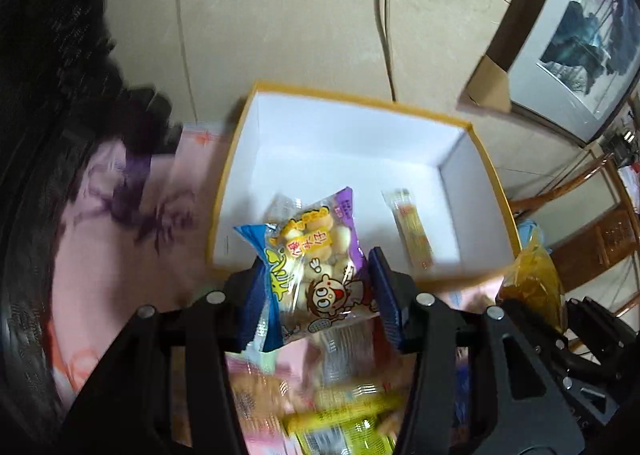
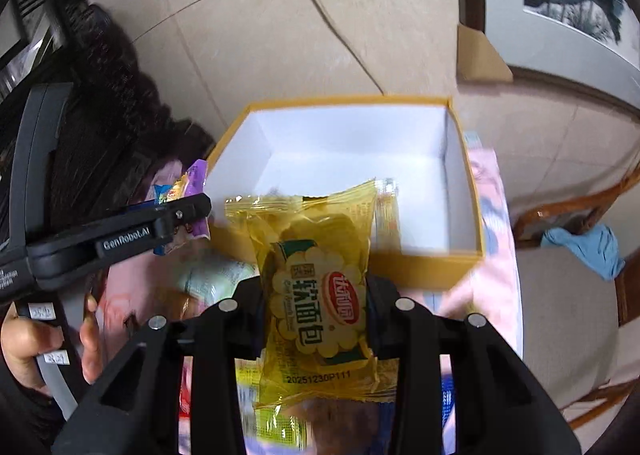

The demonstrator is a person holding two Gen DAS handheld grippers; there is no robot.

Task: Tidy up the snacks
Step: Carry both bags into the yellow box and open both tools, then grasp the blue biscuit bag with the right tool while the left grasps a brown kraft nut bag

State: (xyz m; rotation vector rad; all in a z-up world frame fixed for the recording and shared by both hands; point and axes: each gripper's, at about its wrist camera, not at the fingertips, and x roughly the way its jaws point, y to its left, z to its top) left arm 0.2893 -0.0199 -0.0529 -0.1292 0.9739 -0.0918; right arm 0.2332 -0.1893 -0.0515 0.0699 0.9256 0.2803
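A yellow box with a white inside (image 1: 472,191) (image 2: 424,259) stands on a pink cloth. A long yellow stick snack (image 1: 412,231) lies inside it. My left gripper (image 1: 316,275) is shut on two packets, a purple cartoon biscuit bag (image 1: 324,255) and a blue one (image 1: 272,271), held above the box's near edge. It also shows in the right wrist view (image 2: 188,211). My right gripper (image 2: 316,295) is shut on a yellow soft-bread packet (image 2: 320,287), held just before the box's near wall.
More snack packets (image 1: 344,415) lie blurred on the pink cloth (image 1: 120,255) below the grippers. A cable (image 1: 384,15) runs down the tiled wall behind the box. A framed picture (image 1: 572,35) leans at right, with a wooden chair (image 2: 580,215) and a blue cloth (image 2: 588,251).
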